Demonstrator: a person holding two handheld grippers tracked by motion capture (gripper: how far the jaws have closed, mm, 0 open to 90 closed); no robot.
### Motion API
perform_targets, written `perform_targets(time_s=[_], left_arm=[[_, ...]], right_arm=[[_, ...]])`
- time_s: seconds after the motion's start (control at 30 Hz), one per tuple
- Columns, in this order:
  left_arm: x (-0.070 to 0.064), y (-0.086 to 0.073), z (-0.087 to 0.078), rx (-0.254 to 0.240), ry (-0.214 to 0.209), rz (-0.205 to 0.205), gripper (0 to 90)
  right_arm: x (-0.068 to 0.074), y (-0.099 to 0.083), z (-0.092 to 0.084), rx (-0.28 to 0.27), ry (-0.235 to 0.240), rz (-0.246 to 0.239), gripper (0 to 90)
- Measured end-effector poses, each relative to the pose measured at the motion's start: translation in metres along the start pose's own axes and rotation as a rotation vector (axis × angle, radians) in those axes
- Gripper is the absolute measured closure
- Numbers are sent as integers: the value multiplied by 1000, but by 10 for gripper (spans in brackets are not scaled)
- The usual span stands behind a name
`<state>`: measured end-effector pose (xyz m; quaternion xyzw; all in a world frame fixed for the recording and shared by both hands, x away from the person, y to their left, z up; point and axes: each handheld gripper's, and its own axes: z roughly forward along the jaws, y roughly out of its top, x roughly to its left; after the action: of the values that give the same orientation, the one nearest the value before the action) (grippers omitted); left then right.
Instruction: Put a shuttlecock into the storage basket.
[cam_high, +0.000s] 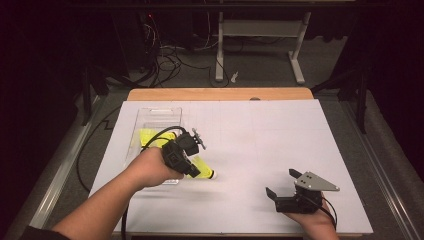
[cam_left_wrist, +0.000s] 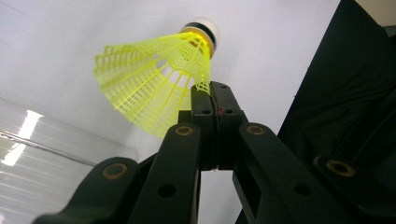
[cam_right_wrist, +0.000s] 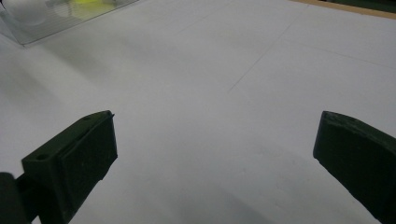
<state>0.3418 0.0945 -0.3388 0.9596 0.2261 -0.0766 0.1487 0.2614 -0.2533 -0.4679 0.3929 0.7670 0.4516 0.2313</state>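
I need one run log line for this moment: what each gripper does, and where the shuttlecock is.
left gripper: shut on yellow shuttlecock skirt edge | shuttlecock: beside clear box | right gripper: open, nothing between the jaws, over white table

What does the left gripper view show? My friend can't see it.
Two black jaws pressed together pinch the edge of a bright yellow shuttlecock, whose white tip points away. Behind it is a white table, with a clear plastic box at the lower left.
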Motion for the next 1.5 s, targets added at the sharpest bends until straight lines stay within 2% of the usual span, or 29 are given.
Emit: perform_targets(time_s=[0.2, 0.53, 0.7, 1.03, 1.5], left_arm=[[2, 0, -9, -9, 12, -4, 900], [14, -15, -28, -34, 25, -33, 900], [22, -28, -39, -34, 48, -60, 900], [37, -55, -52, -52, 64, -111, 900], [50, -82, -60, -40, 93, -170, 900]], right_arm=[[-1, -1, 0, 2, 1, -2, 3], [-2, -1, -1, 7, -4, 3, 3], [-3, -2, -1, 12, -1, 4, 4], [-3, -2, 0, 16, 0, 4, 6], [-3, -2, -1, 20, -3, 4, 8]])
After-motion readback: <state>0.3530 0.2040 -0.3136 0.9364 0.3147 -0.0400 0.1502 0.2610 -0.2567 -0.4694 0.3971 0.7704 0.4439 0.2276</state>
